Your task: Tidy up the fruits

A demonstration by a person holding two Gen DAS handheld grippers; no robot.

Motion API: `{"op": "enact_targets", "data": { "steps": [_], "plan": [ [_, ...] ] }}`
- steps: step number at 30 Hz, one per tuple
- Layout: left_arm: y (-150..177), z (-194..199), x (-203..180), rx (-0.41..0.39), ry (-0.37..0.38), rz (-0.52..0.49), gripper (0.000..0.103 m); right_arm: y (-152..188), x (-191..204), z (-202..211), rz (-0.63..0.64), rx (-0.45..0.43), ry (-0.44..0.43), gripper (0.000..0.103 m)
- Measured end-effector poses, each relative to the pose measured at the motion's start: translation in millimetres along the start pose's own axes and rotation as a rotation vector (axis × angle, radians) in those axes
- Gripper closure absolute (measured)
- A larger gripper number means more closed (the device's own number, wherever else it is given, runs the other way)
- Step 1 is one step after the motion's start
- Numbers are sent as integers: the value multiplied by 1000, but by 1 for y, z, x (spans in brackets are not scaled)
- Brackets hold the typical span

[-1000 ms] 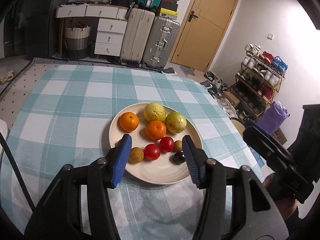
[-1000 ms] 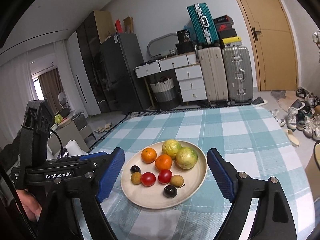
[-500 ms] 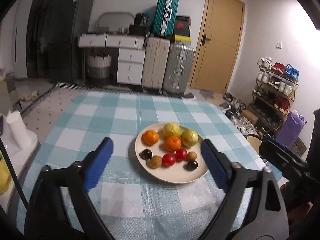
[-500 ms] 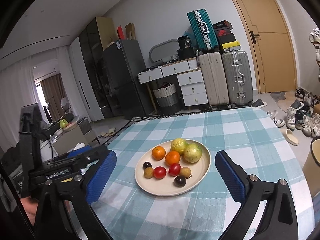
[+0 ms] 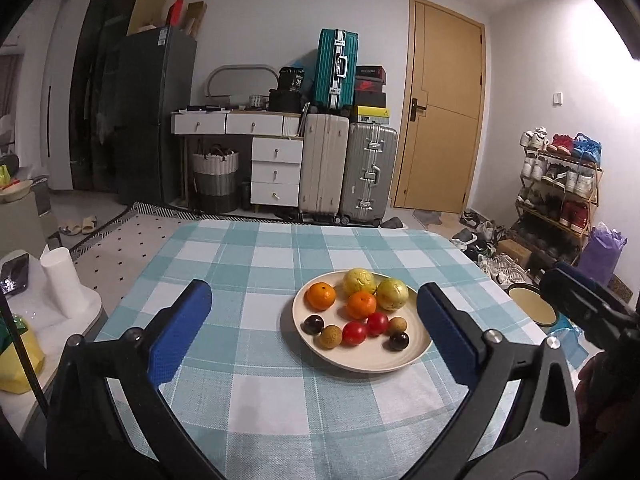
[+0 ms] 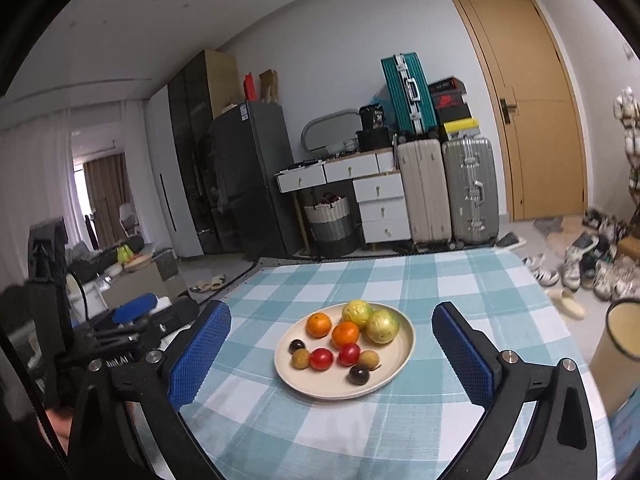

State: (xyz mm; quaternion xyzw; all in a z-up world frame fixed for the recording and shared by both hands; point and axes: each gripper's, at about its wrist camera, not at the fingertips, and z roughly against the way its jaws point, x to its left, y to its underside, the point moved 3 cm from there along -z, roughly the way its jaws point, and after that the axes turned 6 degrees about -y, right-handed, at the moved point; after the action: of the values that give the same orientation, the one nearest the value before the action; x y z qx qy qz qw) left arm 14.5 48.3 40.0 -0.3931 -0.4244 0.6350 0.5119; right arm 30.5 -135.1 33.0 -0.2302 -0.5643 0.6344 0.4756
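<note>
Nine fruits (image 5: 362, 304) are sitting grouped by kind on the plate (image 5: 362, 362); left gripper (image 5: 316, 334) jaws are opening, right gripper (image 6: 330, 352) is gaping wide, both holding nothing, apparently finished.

Facing back wall (image 5: 260, 20), pale and plain. My landmark: wooden door (image 5: 440, 120), shut, at right of that wall. Left of door: silver suitcase (image 5: 370, 174), beige suitcase (image 5: 322, 168), teal suitcase (image 5: 335, 68) stacked above. Further left: white drawers (image 5: 276, 172), woven basket (image 5: 215, 178), dark fridge (image 5: 160, 112), black wardrobe (image 6: 196, 152). Right of door: shoe rack (image 5: 560, 184), shoes (image 6: 580, 256) strewn on floor below. Far left of door I see curtained window (image 6: 104, 192), daylight through it. Patterned rug (image 5: 128, 240) on floor.
</note>
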Motion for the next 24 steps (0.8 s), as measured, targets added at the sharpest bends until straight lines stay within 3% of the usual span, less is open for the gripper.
{"op": "enact_targets", "data": {
  "steps": [9,16,24],
  "plan": [
    [15,-4,-4,-71,-40,-54,1,18,6,5,129,-86,71,0],
    [33,-9,-9,-85,-31,-70,1,36,-2,-12,157,-11,110,0],
    [46,-18,-5,-88,-43,-64,1,52,-14,-18,129,-2,119,0]
  ]
}}
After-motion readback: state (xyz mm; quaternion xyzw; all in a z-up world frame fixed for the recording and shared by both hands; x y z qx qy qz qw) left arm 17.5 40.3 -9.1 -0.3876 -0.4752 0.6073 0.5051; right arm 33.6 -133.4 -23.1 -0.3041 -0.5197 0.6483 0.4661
